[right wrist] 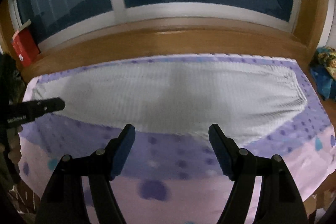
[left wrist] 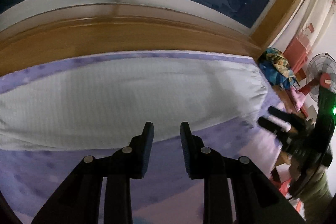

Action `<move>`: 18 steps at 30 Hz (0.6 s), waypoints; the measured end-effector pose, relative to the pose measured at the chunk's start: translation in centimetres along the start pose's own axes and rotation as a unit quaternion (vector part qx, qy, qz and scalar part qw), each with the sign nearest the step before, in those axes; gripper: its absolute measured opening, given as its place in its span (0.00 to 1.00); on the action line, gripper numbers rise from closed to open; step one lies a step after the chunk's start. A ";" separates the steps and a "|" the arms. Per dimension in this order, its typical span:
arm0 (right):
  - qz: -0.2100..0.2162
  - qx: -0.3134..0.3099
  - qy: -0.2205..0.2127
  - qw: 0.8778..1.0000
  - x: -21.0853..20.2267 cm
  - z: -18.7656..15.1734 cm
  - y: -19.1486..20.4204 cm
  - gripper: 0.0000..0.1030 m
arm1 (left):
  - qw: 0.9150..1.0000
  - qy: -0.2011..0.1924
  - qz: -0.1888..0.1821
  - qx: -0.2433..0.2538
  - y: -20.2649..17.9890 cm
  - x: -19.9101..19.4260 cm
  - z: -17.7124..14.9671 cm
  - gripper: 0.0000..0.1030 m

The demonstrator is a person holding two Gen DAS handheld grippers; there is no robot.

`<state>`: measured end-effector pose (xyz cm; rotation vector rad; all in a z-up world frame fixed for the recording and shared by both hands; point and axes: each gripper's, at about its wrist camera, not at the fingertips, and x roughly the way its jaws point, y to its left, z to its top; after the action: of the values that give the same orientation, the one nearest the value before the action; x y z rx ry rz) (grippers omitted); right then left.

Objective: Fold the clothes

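A white ribbed garment (left wrist: pixel 126 98) (right wrist: pixel 178 93) lies flat and spread out on a purple and pink dotted sheet (left wrist: pixel 42 171) (right wrist: pixel 157 161). My left gripper (left wrist: pixel 167 126) hovers over the garment's near edge, its jaws a narrow gap apart with nothing between them. My right gripper (right wrist: pixel 171 128) hangs over the same near edge, open wide and empty. In the left wrist view the right gripper (left wrist: pixel 265 117) shows at the garment's right end. In the right wrist view the left gripper (right wrist: pixel 58 105) shows side-on by the garment's left end. Both views are motion-blurred.
A wooden sill (left wrist: pixel 126 39) (right wrist: pixel 168 39) and dark window panes run behind the sheet. A red box (right wrist: pixel 24 47) stands on the sill at the left. A colourful cloth pile (left wrist: pixel 277 68) (right wrist: pixel 323 70) and a fan (left wrist: pixel 321 77) sit off the right end.
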<state>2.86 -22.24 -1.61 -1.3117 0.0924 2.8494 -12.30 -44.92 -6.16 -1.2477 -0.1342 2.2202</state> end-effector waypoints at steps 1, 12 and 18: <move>0.003 -0.007 -0.002 1.000 -0.2 -0.4 -1.1 0.71 | 1.000 0.000 0.002 0.003 -1.9 0.8 -0.1 0.25; 0.038 -0.030 -0.004 0.999 -3.0 -1.4 -10.9 0.71 | 0.999 0.016 0.016 0.033 -16.5 4.7 -0.6 0.25; 0.019 -0.011 -0.004 1.000 -3.2 -1.2 -13.8 0.71 | 0.997 0.008 0.013 0.072 -19.9 5.8 0.2 0.25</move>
<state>6.24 -8.45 -0.68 -1.3167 0.0860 2.8958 -5.99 -25.41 -3.30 -1.1936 0.0481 2.1994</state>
